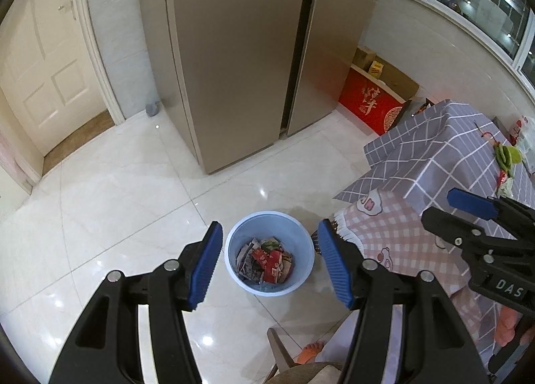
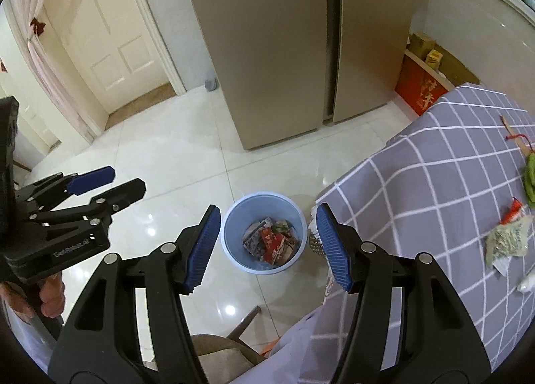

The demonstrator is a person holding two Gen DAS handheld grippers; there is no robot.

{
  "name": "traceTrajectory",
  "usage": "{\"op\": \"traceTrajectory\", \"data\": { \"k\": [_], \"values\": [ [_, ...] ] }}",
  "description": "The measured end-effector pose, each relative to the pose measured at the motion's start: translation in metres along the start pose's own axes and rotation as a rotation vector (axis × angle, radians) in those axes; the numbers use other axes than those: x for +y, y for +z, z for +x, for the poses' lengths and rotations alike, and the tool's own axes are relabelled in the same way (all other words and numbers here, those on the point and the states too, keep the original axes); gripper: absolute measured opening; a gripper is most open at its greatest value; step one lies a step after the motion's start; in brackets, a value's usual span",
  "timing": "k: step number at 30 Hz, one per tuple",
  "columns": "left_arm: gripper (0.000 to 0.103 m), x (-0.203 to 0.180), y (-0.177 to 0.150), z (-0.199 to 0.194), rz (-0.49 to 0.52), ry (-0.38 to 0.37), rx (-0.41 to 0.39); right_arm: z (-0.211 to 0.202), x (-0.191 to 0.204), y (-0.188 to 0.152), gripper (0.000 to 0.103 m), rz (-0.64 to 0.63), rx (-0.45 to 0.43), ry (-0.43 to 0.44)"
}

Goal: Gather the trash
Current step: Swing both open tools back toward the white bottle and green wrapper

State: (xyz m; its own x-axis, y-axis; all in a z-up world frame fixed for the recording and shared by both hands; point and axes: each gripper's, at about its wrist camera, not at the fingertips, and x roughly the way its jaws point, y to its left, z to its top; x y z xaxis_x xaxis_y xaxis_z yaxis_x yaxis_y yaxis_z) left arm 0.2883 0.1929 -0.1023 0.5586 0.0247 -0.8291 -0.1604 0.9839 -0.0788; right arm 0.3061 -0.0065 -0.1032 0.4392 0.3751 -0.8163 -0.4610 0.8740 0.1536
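Now both tools hang over the floor with nothing in them: the left gripper (image 1: pixel 269 267) has its blue pads spread wide, and straight ahead between them sits the pale blue trash bin (image 1: pixel 234 270) on the white tiles, its bottom covered with crumpled wrappers (image 1: pixel 267 262) in red, green and grey print. Same picture from the other side: the right gripper (image 2: pixel 267 245) is spread wide too and empty, framing that same bin (image 2: pixel 230 243) dead centre between its fingers. Off to the right of this tool, the table with the grey checked cloth (image 2: pixel 434 200) carries more litter, a crumpled greenish-white wrapper (image 2: pixel 506 242) with a red scrap (image 2: pixel 513 210) just beyond it and something green (image 2: pixel 530 180) further along the edge. Ahead of both tools, past the bin, stands the tall bronze fridge (image 1: pixel 240 49).
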Motion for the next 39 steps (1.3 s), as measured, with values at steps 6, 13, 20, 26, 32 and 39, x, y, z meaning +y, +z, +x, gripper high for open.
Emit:
{"op": "traceTrajectory", "data": {
  "k": [6, 13, 20, 26, 32, 39],
  "values": [
    [0.059, -0.025, 0.005, -0.018, 0.038, -0.02, -0.046, -0.032, -0.017, -0.005, 0.06, 0.035, -0.065, 0.007],
    [0.059, -0.065, 0.012, -0.023, 0.098, -0.061, -0.06, -0.066, -0.054, -0.017, 0.061, 0.102, -0.127, -0.047],
    [0.059, -0.114, 0.012, -0.024, 0.17, -0.115, -0.062, -0.094, -0.104, -0.039, 0.067, 0.179, -0.171, -0.148],
    [0.059, -0.148, 0.008, -0.021, 0.217, -0.167, -0.053, -0.112, -0.152, -0.063, 0.068, 0.243, -0.17, -0.239],
    [0.063, -0.18, 0.005, -0.017, 0.26, -0.204, -0.038, -0.121, -0.187, -0.082, 0.068, 0.3, -0.16, -0.291],
    [0.075, -0.218, 0.009, -0.017, 0.333, -0.271, -0.05, -0.106, -0.204, -0.091, 0.068, 0.286, -0.09, -0.255]
  ]
}}
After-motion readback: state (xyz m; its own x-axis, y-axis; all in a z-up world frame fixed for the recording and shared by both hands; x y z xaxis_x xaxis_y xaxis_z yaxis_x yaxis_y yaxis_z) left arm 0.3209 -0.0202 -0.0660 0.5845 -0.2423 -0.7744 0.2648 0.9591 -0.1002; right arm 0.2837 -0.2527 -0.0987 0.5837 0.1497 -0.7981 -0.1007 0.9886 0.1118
